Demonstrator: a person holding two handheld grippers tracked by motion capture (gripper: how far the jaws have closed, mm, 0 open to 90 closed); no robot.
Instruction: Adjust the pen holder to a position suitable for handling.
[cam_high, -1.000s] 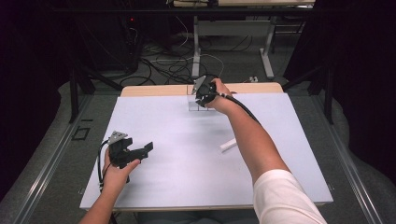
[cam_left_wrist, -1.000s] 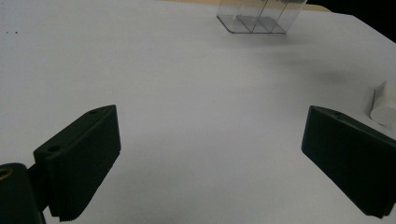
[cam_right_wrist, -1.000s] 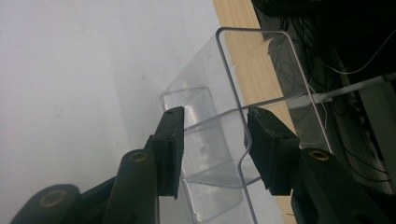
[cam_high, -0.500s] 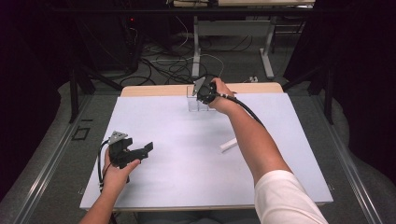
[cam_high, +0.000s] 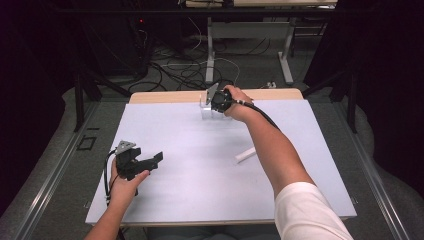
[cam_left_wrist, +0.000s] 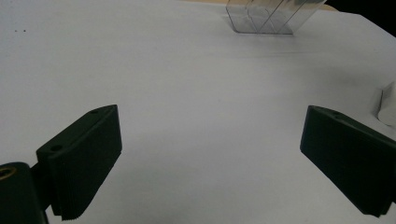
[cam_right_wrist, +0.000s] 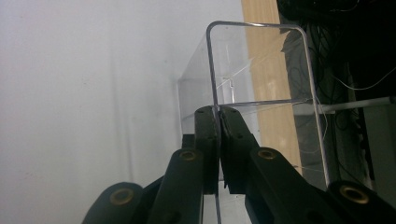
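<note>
Both jaws of my right gripper (cam_right_wrist: 218, 116) pinch the clear box's (cam_right_wrist: 261, 70) wall at the far edge to steady it; my left gripper (cam_left_wrist: 210, 158) waits near, spread wide.

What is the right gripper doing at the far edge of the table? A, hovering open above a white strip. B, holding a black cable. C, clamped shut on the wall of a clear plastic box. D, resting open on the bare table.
C: in the right gripper view the right gripper has its jaws pressed together on the thin wall of the clear plastic box, which stands on the table.
</note>
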